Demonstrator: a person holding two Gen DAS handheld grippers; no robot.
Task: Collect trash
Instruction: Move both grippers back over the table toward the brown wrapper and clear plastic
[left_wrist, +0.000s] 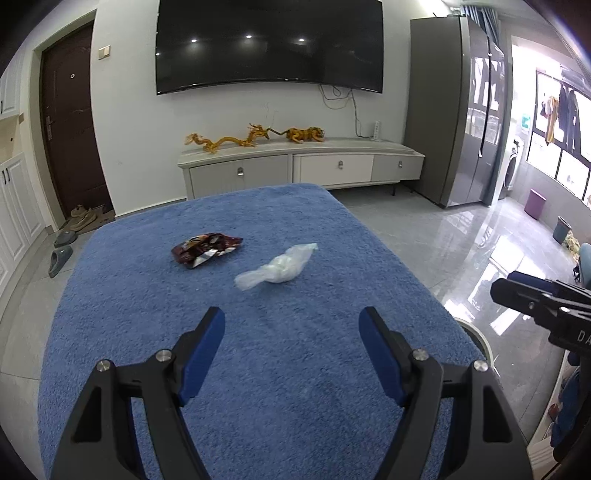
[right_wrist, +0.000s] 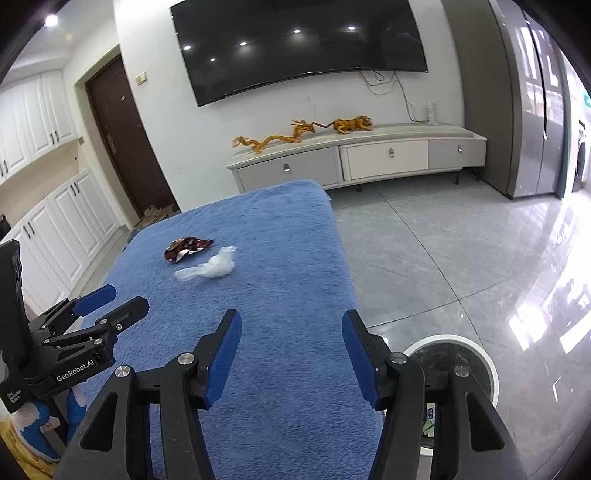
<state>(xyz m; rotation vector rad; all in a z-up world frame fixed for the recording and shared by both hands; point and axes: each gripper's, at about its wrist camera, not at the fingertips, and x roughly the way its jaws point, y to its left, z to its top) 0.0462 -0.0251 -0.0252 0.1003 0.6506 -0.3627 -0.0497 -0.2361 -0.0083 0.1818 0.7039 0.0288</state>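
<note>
Two pieces of trash lie on the blue towel-covered table (left_wrist: 258, 369), toward its far half. One is a crumpled dark red snack wrapper (left_wrist: 206, 249) with silver foil showing at its torn edge. The other is a scrunched clear plastic bag (left_wrist: 277, 267), which rests just beside the wrapper on the right and slightly nearer to the cameras; the two lie close but apart. In the right wrist view the same wrapper (right_wrist: 187, 248) and bag (right_wrist: 207, 269) sit left of the table's middle.

The left gripper (left_wrist: 291, 325) hovers over the near part of the table with its blue-padded jaws spread wide and nothing between them; both pieces of trash lie well ahead of its tips. The right gripper (right_wrist: 291, 328) hangs over the table's right edge, its jaws parted and likewise empty. A gloved hand (right_wrist: 37, 424) in white and blue holds the left gripper from below, at the lower left of the right wrist view.

Beside the table's near right corner, on the glossy grey tiled floor (right_wrist: 443, 240), stands a round white-rimmed bin (right_wrist: 452, 363) with a dark inside.

Beyond the table stand a low white TV cabinet (left_wrist: 299, 162) bearing golden dragon figurines (left_wrist: 229, 140), and a large dark television (left_wrist: 269, 44) on the wall above. A brown door (left_wrist: 70, 122) is at the left, with slippers (left_wrist: 61, 254) on the floor near it.
</note>
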